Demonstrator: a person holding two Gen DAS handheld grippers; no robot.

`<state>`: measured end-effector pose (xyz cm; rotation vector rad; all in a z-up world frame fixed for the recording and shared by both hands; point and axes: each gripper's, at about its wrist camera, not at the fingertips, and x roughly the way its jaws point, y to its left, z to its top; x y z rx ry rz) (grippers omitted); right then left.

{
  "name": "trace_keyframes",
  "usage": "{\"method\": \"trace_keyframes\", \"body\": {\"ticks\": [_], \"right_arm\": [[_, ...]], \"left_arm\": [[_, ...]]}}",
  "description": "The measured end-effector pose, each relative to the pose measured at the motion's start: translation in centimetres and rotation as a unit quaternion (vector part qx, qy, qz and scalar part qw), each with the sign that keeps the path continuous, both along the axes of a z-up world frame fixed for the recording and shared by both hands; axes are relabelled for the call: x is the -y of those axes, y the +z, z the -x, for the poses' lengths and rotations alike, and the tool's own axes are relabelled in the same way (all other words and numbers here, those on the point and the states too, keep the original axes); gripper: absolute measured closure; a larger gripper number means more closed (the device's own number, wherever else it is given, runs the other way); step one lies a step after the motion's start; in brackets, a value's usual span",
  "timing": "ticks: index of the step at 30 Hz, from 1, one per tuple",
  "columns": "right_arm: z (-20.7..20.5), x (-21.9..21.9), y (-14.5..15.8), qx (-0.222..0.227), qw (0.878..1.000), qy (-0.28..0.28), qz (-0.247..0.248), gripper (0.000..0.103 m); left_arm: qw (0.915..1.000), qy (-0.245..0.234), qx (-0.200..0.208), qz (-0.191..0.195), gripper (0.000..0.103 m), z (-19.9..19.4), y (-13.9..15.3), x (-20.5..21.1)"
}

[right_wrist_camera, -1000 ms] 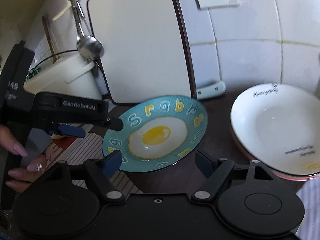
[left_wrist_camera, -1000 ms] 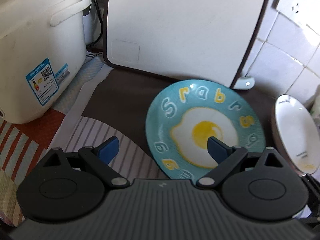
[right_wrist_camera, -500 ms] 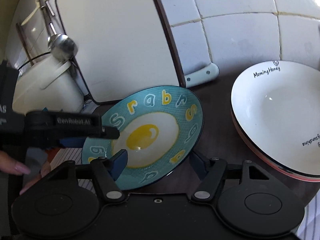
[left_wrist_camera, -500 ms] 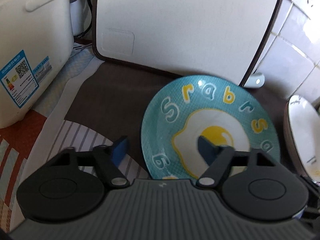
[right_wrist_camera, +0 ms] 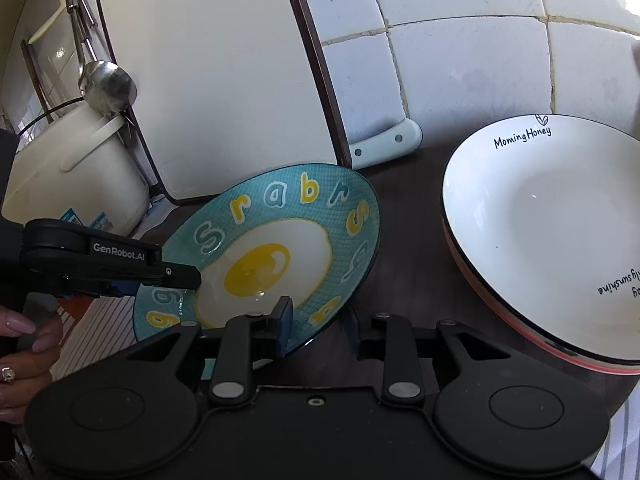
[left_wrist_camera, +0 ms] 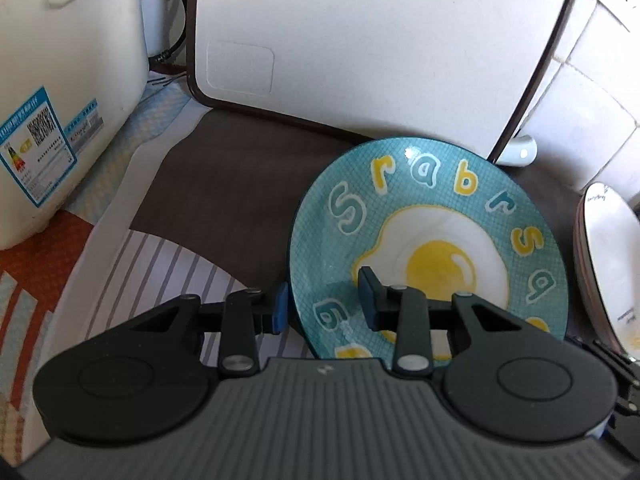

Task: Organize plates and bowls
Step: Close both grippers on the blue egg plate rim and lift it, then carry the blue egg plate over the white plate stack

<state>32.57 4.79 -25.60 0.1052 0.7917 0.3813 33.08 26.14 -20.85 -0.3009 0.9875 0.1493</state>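
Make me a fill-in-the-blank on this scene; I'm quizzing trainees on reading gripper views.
1. The round teal ceramic plate has a fried ____ painted at its centre.
2. Both the left gripper and the right gripper straddle the plate's ____.
3. The white bowl with black lettering reads "Morning ____".
4. A metal ____ hangs over the white bucket.

Missing: egg; rim; Honey; ladle

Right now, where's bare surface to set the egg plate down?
Free: the dark brown cloth between the white rice cooker, the leaning white board and the egg plate; also the striped cloth nearer the camera. Crowded: the far side, where the stacked white bowls sit by the tiled wall.
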Motion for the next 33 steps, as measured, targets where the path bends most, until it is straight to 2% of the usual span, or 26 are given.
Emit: {"method": "trace_keyframes", "body": {"ticks": [3, 6, 9, 15, 25, 30, 33], "right_arm": [[0.2, -0.3, -0.1, 0.011, 1.000, -0.001, 0.011, 0.069], [0.4, -0.9, 0.5, 0.026, 0.998, 0.025, 0.051, 0.069], [0.6, -0.6, 0.8, 0.029, 0.997, 0.039, 0.057, 0.069], [2.0, 0.0, 2.3, 0.022, 0.997, 0.060, 0.039, 0.071], [6.2, 0.9, 7.3, 0.033, 0.998, 0.053, 0.013, 0.071], [8.1, 2.3, 9.6, 0.034, 0.999, 0.021, -0.013, 0.072], [9.2, 3.2, 10.8, 0.052, 0.999, 0.002, -0.018, 0.072]], "left_arm": [[1.0000, -0.001, -0.004, -0.006, 0.071, 0.0, 0.1, 0.2], [0.9997, -0.011, -0.009, -0.019, 0.072, 0.1, 0.3, 0.6], [0.9998, -0.017, -0.007, -0.004, 0.072, 1.1, 0.3, 0.4], [0.9999, -0.012, 0.000, -0.009, 0.072, 3.4, 2.3, 0.5], [0.9995, -0.029, 0.013, -0.003, 0.072, 6.6, 8.3, 2.1], [0.9985, -0.044, 0.032, -0.003, 0.072, 7.6, 10.8, 3.6], [0.9979, -0.045, 0.045, 0.015, 0.072, 8.0, 11.9, 4.3]]}}
